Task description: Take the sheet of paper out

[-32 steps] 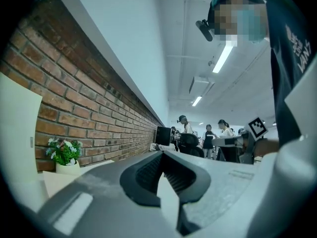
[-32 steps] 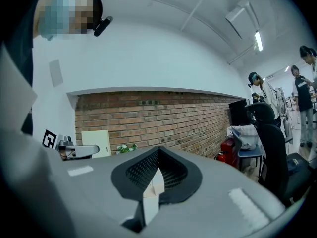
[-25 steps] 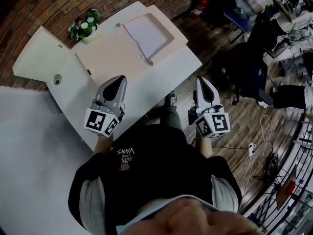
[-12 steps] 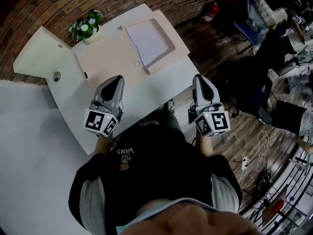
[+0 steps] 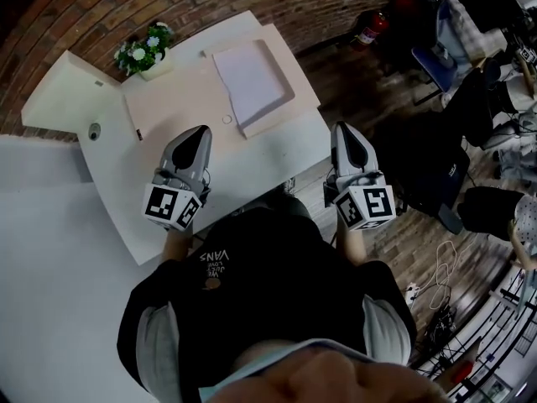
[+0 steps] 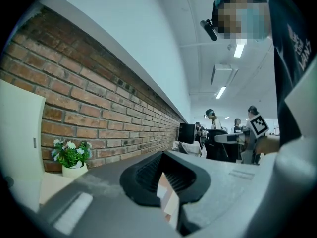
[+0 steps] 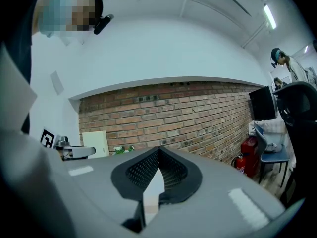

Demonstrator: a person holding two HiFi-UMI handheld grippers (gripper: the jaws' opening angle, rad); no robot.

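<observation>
Head view: I judge this as the approach step, with nothing gripped yet. The sheet of paper lies flat in a shallow beige tray at the far side of the white surface, untouched.

My left hand-held gripper hangs over the near part of the surface, jaws pressed together and empty. Its own view shows the two tips meeting with nothing between them. The right hand-held gripper is also closed and empty, and sits just off the surface's near right edge.

From the left hand-held gripper the sheet is between 1 and 2 o'clock, well apart. From the right one it is at about 10 o'clock, also well apart. A potted plant stands at 9 o'clock of the tray, clear of any path I would take.

Next I reckon I must reach in toward the tray, part one pair of jaws, and catch a free edge of the sheet where it clears the rim.
</observation>
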